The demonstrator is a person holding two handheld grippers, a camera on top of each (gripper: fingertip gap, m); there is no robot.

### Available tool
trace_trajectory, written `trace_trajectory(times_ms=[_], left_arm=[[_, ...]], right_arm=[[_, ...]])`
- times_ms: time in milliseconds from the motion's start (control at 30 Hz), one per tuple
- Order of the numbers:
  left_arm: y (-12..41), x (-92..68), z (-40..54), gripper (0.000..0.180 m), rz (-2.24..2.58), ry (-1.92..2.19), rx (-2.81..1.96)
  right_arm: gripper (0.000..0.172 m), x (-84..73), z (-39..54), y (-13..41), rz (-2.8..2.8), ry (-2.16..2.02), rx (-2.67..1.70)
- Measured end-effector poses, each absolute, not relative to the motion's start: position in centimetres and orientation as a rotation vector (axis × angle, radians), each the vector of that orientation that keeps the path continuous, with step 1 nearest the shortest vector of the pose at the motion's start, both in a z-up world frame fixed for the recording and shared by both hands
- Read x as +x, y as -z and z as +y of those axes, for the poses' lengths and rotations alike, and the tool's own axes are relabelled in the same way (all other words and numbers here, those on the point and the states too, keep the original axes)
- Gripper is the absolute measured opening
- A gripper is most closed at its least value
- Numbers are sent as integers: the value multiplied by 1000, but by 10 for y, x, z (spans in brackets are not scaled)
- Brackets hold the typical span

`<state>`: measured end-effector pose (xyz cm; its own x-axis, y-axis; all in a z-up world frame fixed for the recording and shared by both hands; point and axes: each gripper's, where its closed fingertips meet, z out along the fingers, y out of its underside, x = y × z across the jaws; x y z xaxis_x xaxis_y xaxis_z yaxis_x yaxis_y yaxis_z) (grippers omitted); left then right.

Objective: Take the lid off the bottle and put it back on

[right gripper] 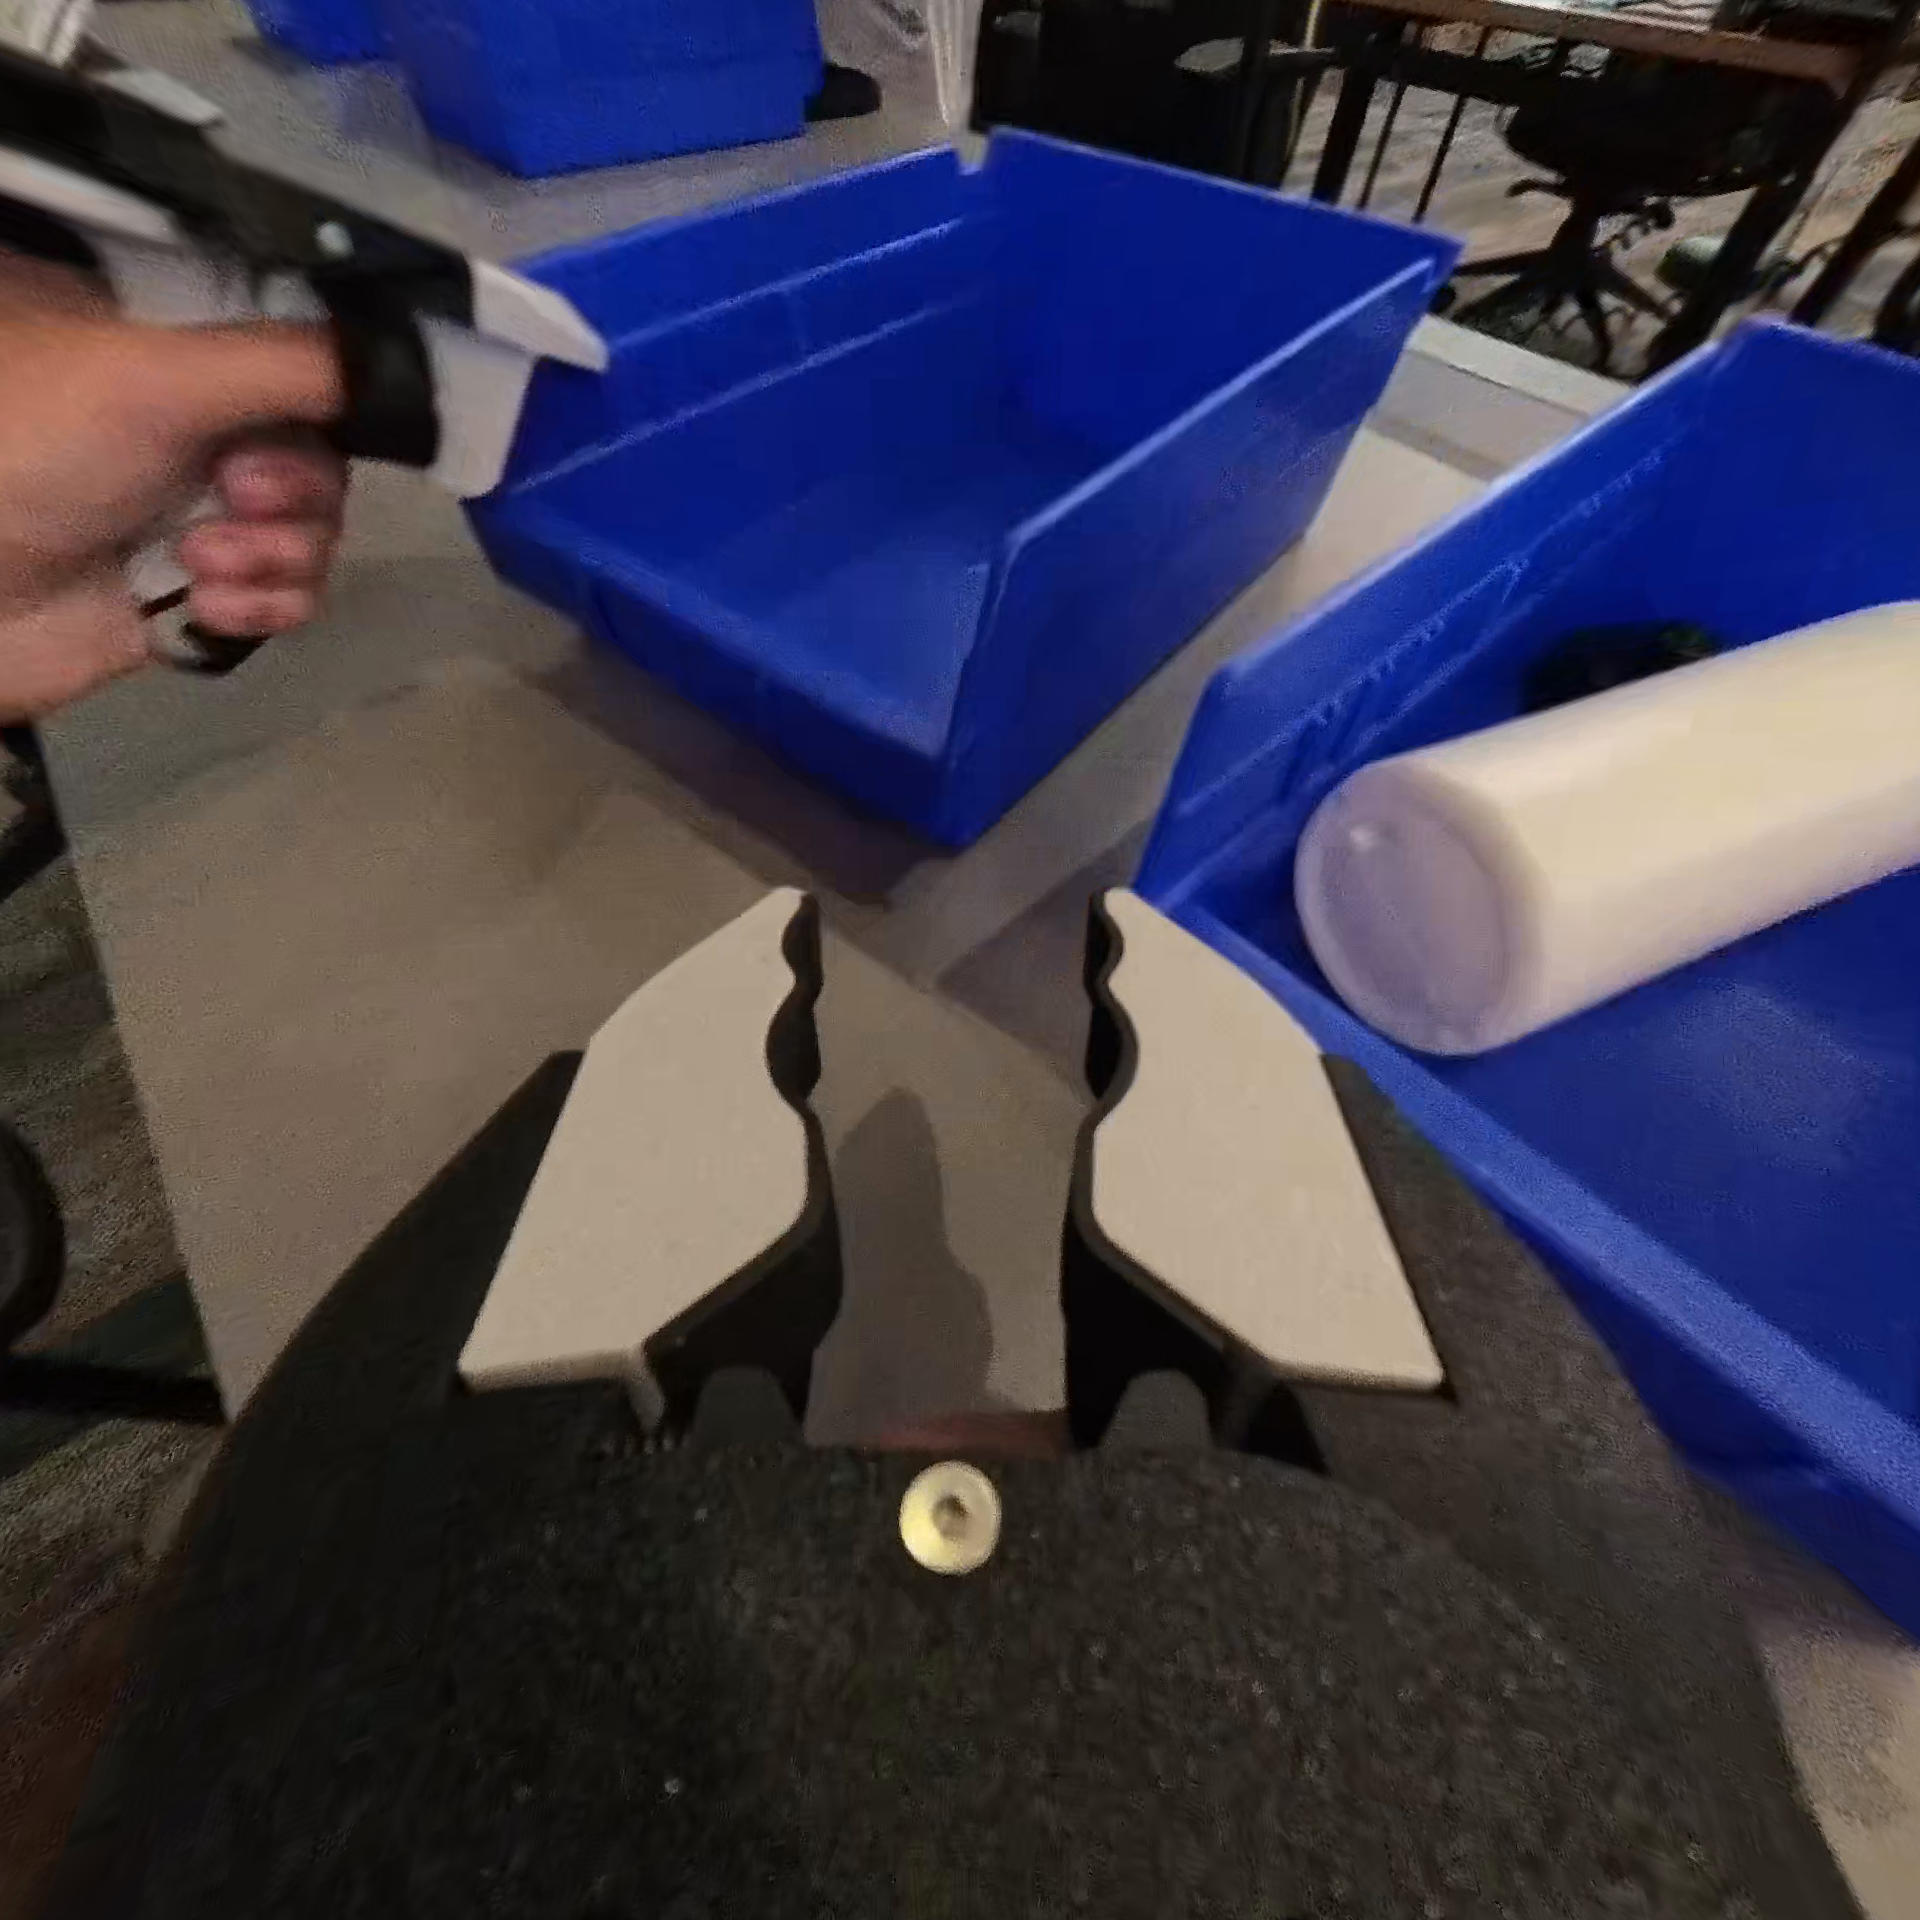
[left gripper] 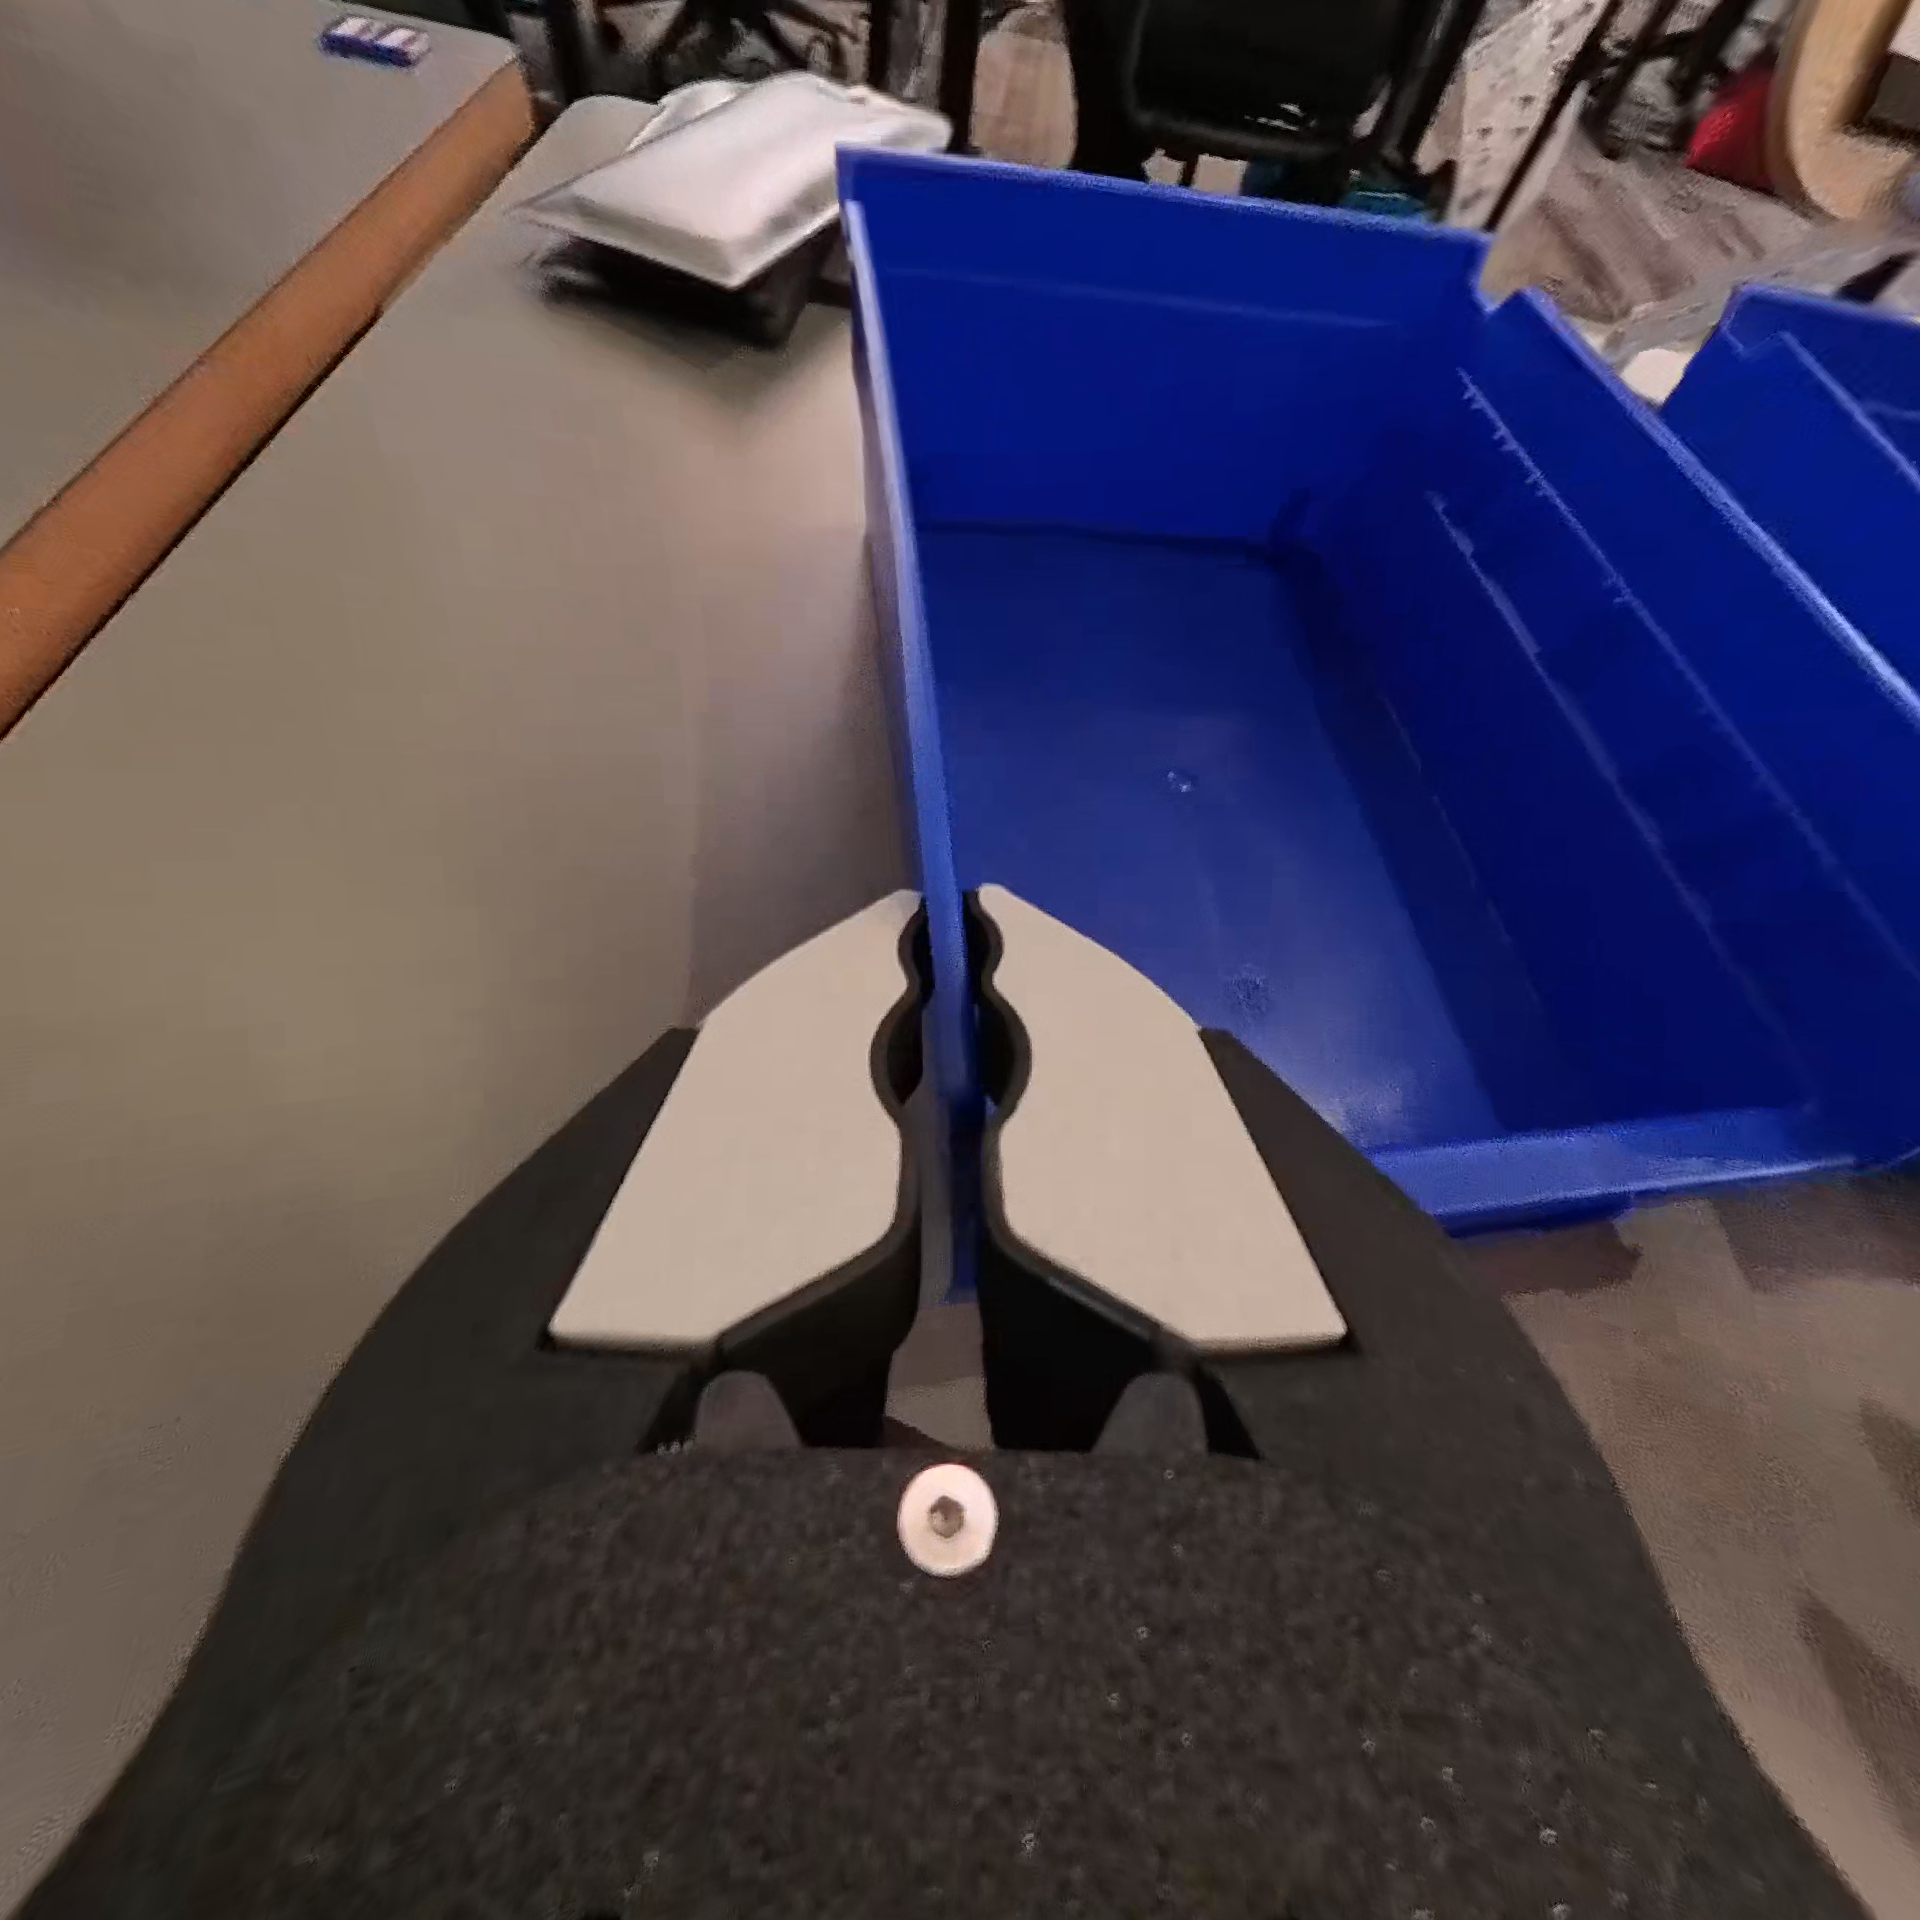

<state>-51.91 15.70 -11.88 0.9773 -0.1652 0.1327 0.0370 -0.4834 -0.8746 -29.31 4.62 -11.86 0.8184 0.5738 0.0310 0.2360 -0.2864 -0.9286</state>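
Left hand-held gripper (left gripper: 948, 904) clenched on the empty blue bin's wall (left gripper: 940, 831).
Right hand-held gripper (right gripper: 951, 914) released, low centre; white bottle (right gripper: 1558, 831) lies in right-hand bin (right gripper: 1299, 665).

This looks like an office or lab workroom. Blue plastic storage bins (right gripper: 935, 499) stand on a grey counter (left gripper: 416, 727); beyond the bins are black office chairs (right gripper: 1600, 166) on carpet and another wood-edged table (right gripper: 1621, 31), and left of them a silvery padded pouch (left gripper: 727, 177).

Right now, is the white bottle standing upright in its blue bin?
No. The white bottle lies tilted on its side, its round end resting over the blue bin's near wall.
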Motion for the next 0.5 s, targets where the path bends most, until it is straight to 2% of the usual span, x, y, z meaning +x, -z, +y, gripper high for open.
trace_trajectory(times_ms=[167,200,233,300,400,500], left_arm=[[118,-532,92,3,-76,231,-2041],[117,-534,82,4,-98,236,-2040],[117,-535,73,4,-108,221,-2036],[117,-541,58,4,-109,121,-2029],[109,-535,43,4,-65,-3,-1986],[74,-514,42,4,-25,-50,-1894]], right_arm=[[51,-329,86,128,-512,-271,-1968],[47,-341,86,132,-527,-306,-1992],[29,-353,83,133,-551,-361,-2005],[13,-356,84,129,-501,-353,-2019],[6,-352,85,120,-510,-298,-2010],[5,-333,86,86,-499,-222,-1905]])
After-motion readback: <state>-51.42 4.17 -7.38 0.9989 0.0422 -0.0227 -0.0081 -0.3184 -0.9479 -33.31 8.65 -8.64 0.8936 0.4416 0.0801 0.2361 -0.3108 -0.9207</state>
